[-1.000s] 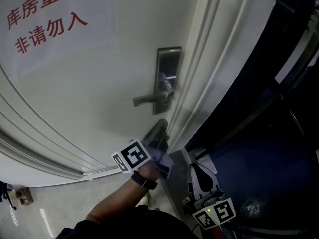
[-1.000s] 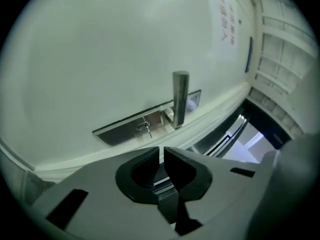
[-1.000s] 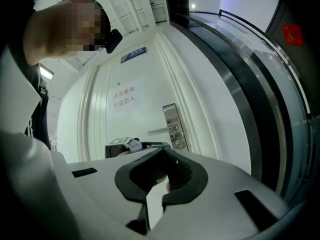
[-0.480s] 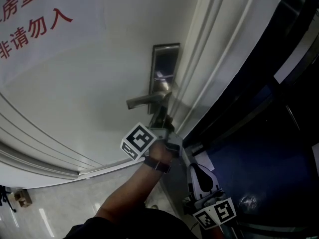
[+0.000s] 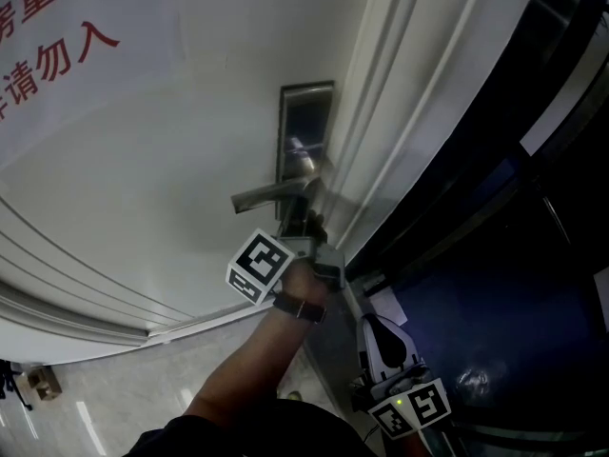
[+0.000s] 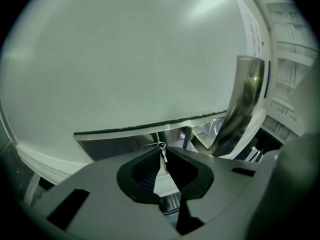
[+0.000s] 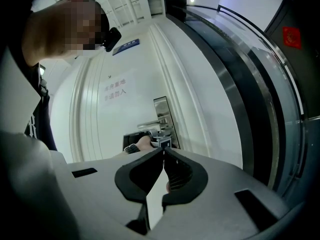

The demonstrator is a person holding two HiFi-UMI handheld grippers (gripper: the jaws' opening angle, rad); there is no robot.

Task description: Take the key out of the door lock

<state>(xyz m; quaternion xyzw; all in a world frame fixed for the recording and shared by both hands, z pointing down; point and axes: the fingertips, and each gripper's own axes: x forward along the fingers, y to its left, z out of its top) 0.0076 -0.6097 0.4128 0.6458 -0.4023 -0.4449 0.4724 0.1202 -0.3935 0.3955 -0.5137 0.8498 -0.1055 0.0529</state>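
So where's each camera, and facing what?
Head view: on the head, looking down at door and lock plate; left forearm, left tool show.
Left gripper view: on that tool, at the lock plate; jaws shut on key.
Right gripper view: on right tool, farther back, facing the door; jaws shut.
All share the lock plate.

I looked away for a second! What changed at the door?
The left gripper rose from below the lock up under the door handle, and its fingers now pinch the key. The right gripper stayed low, shut and empty; the door looks unchanged.
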